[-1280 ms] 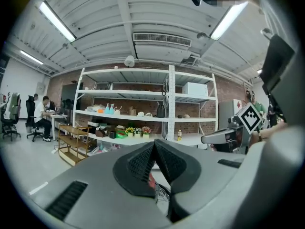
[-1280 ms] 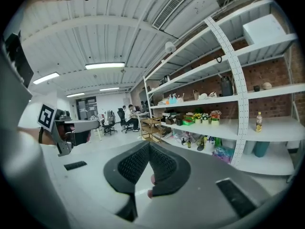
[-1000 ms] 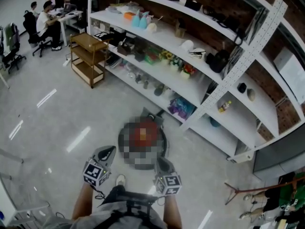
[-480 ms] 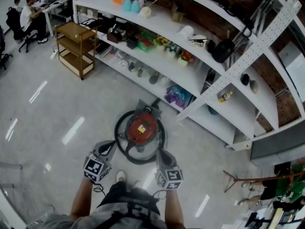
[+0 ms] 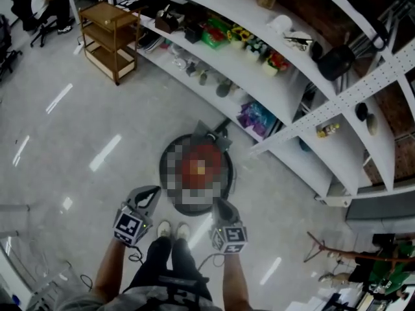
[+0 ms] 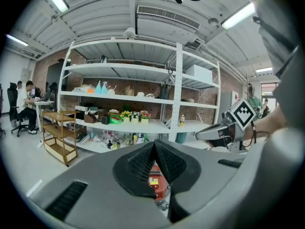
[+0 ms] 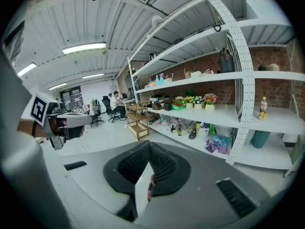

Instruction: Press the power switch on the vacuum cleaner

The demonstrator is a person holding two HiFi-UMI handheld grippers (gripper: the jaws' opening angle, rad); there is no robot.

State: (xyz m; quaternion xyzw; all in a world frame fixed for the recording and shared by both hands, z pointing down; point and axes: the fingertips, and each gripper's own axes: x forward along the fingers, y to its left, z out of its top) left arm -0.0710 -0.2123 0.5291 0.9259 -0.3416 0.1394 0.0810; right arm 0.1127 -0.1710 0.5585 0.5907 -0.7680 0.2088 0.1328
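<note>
Person's shoes: side by side on the grey floor, directly below the camera.
Left gripper: jaws together at the tips, nothing clamped; held above the floor, just short of the vacuum's near-left edge.
Right gripper: jaws together at the tips, nothing clamped; held level with the left one, at the vacuum's near-right edge.
Vacuum cleaner: round red body with a black hose looped round it, on the floor just ahead of both grippers and between them; a slice of red shows through the gap under the left jaws. Switch cannot be made out.
Shelving unit: white, stocked with small items, right behind the vacuum.
Wooden cart: far left, beside the shelving.
</note>
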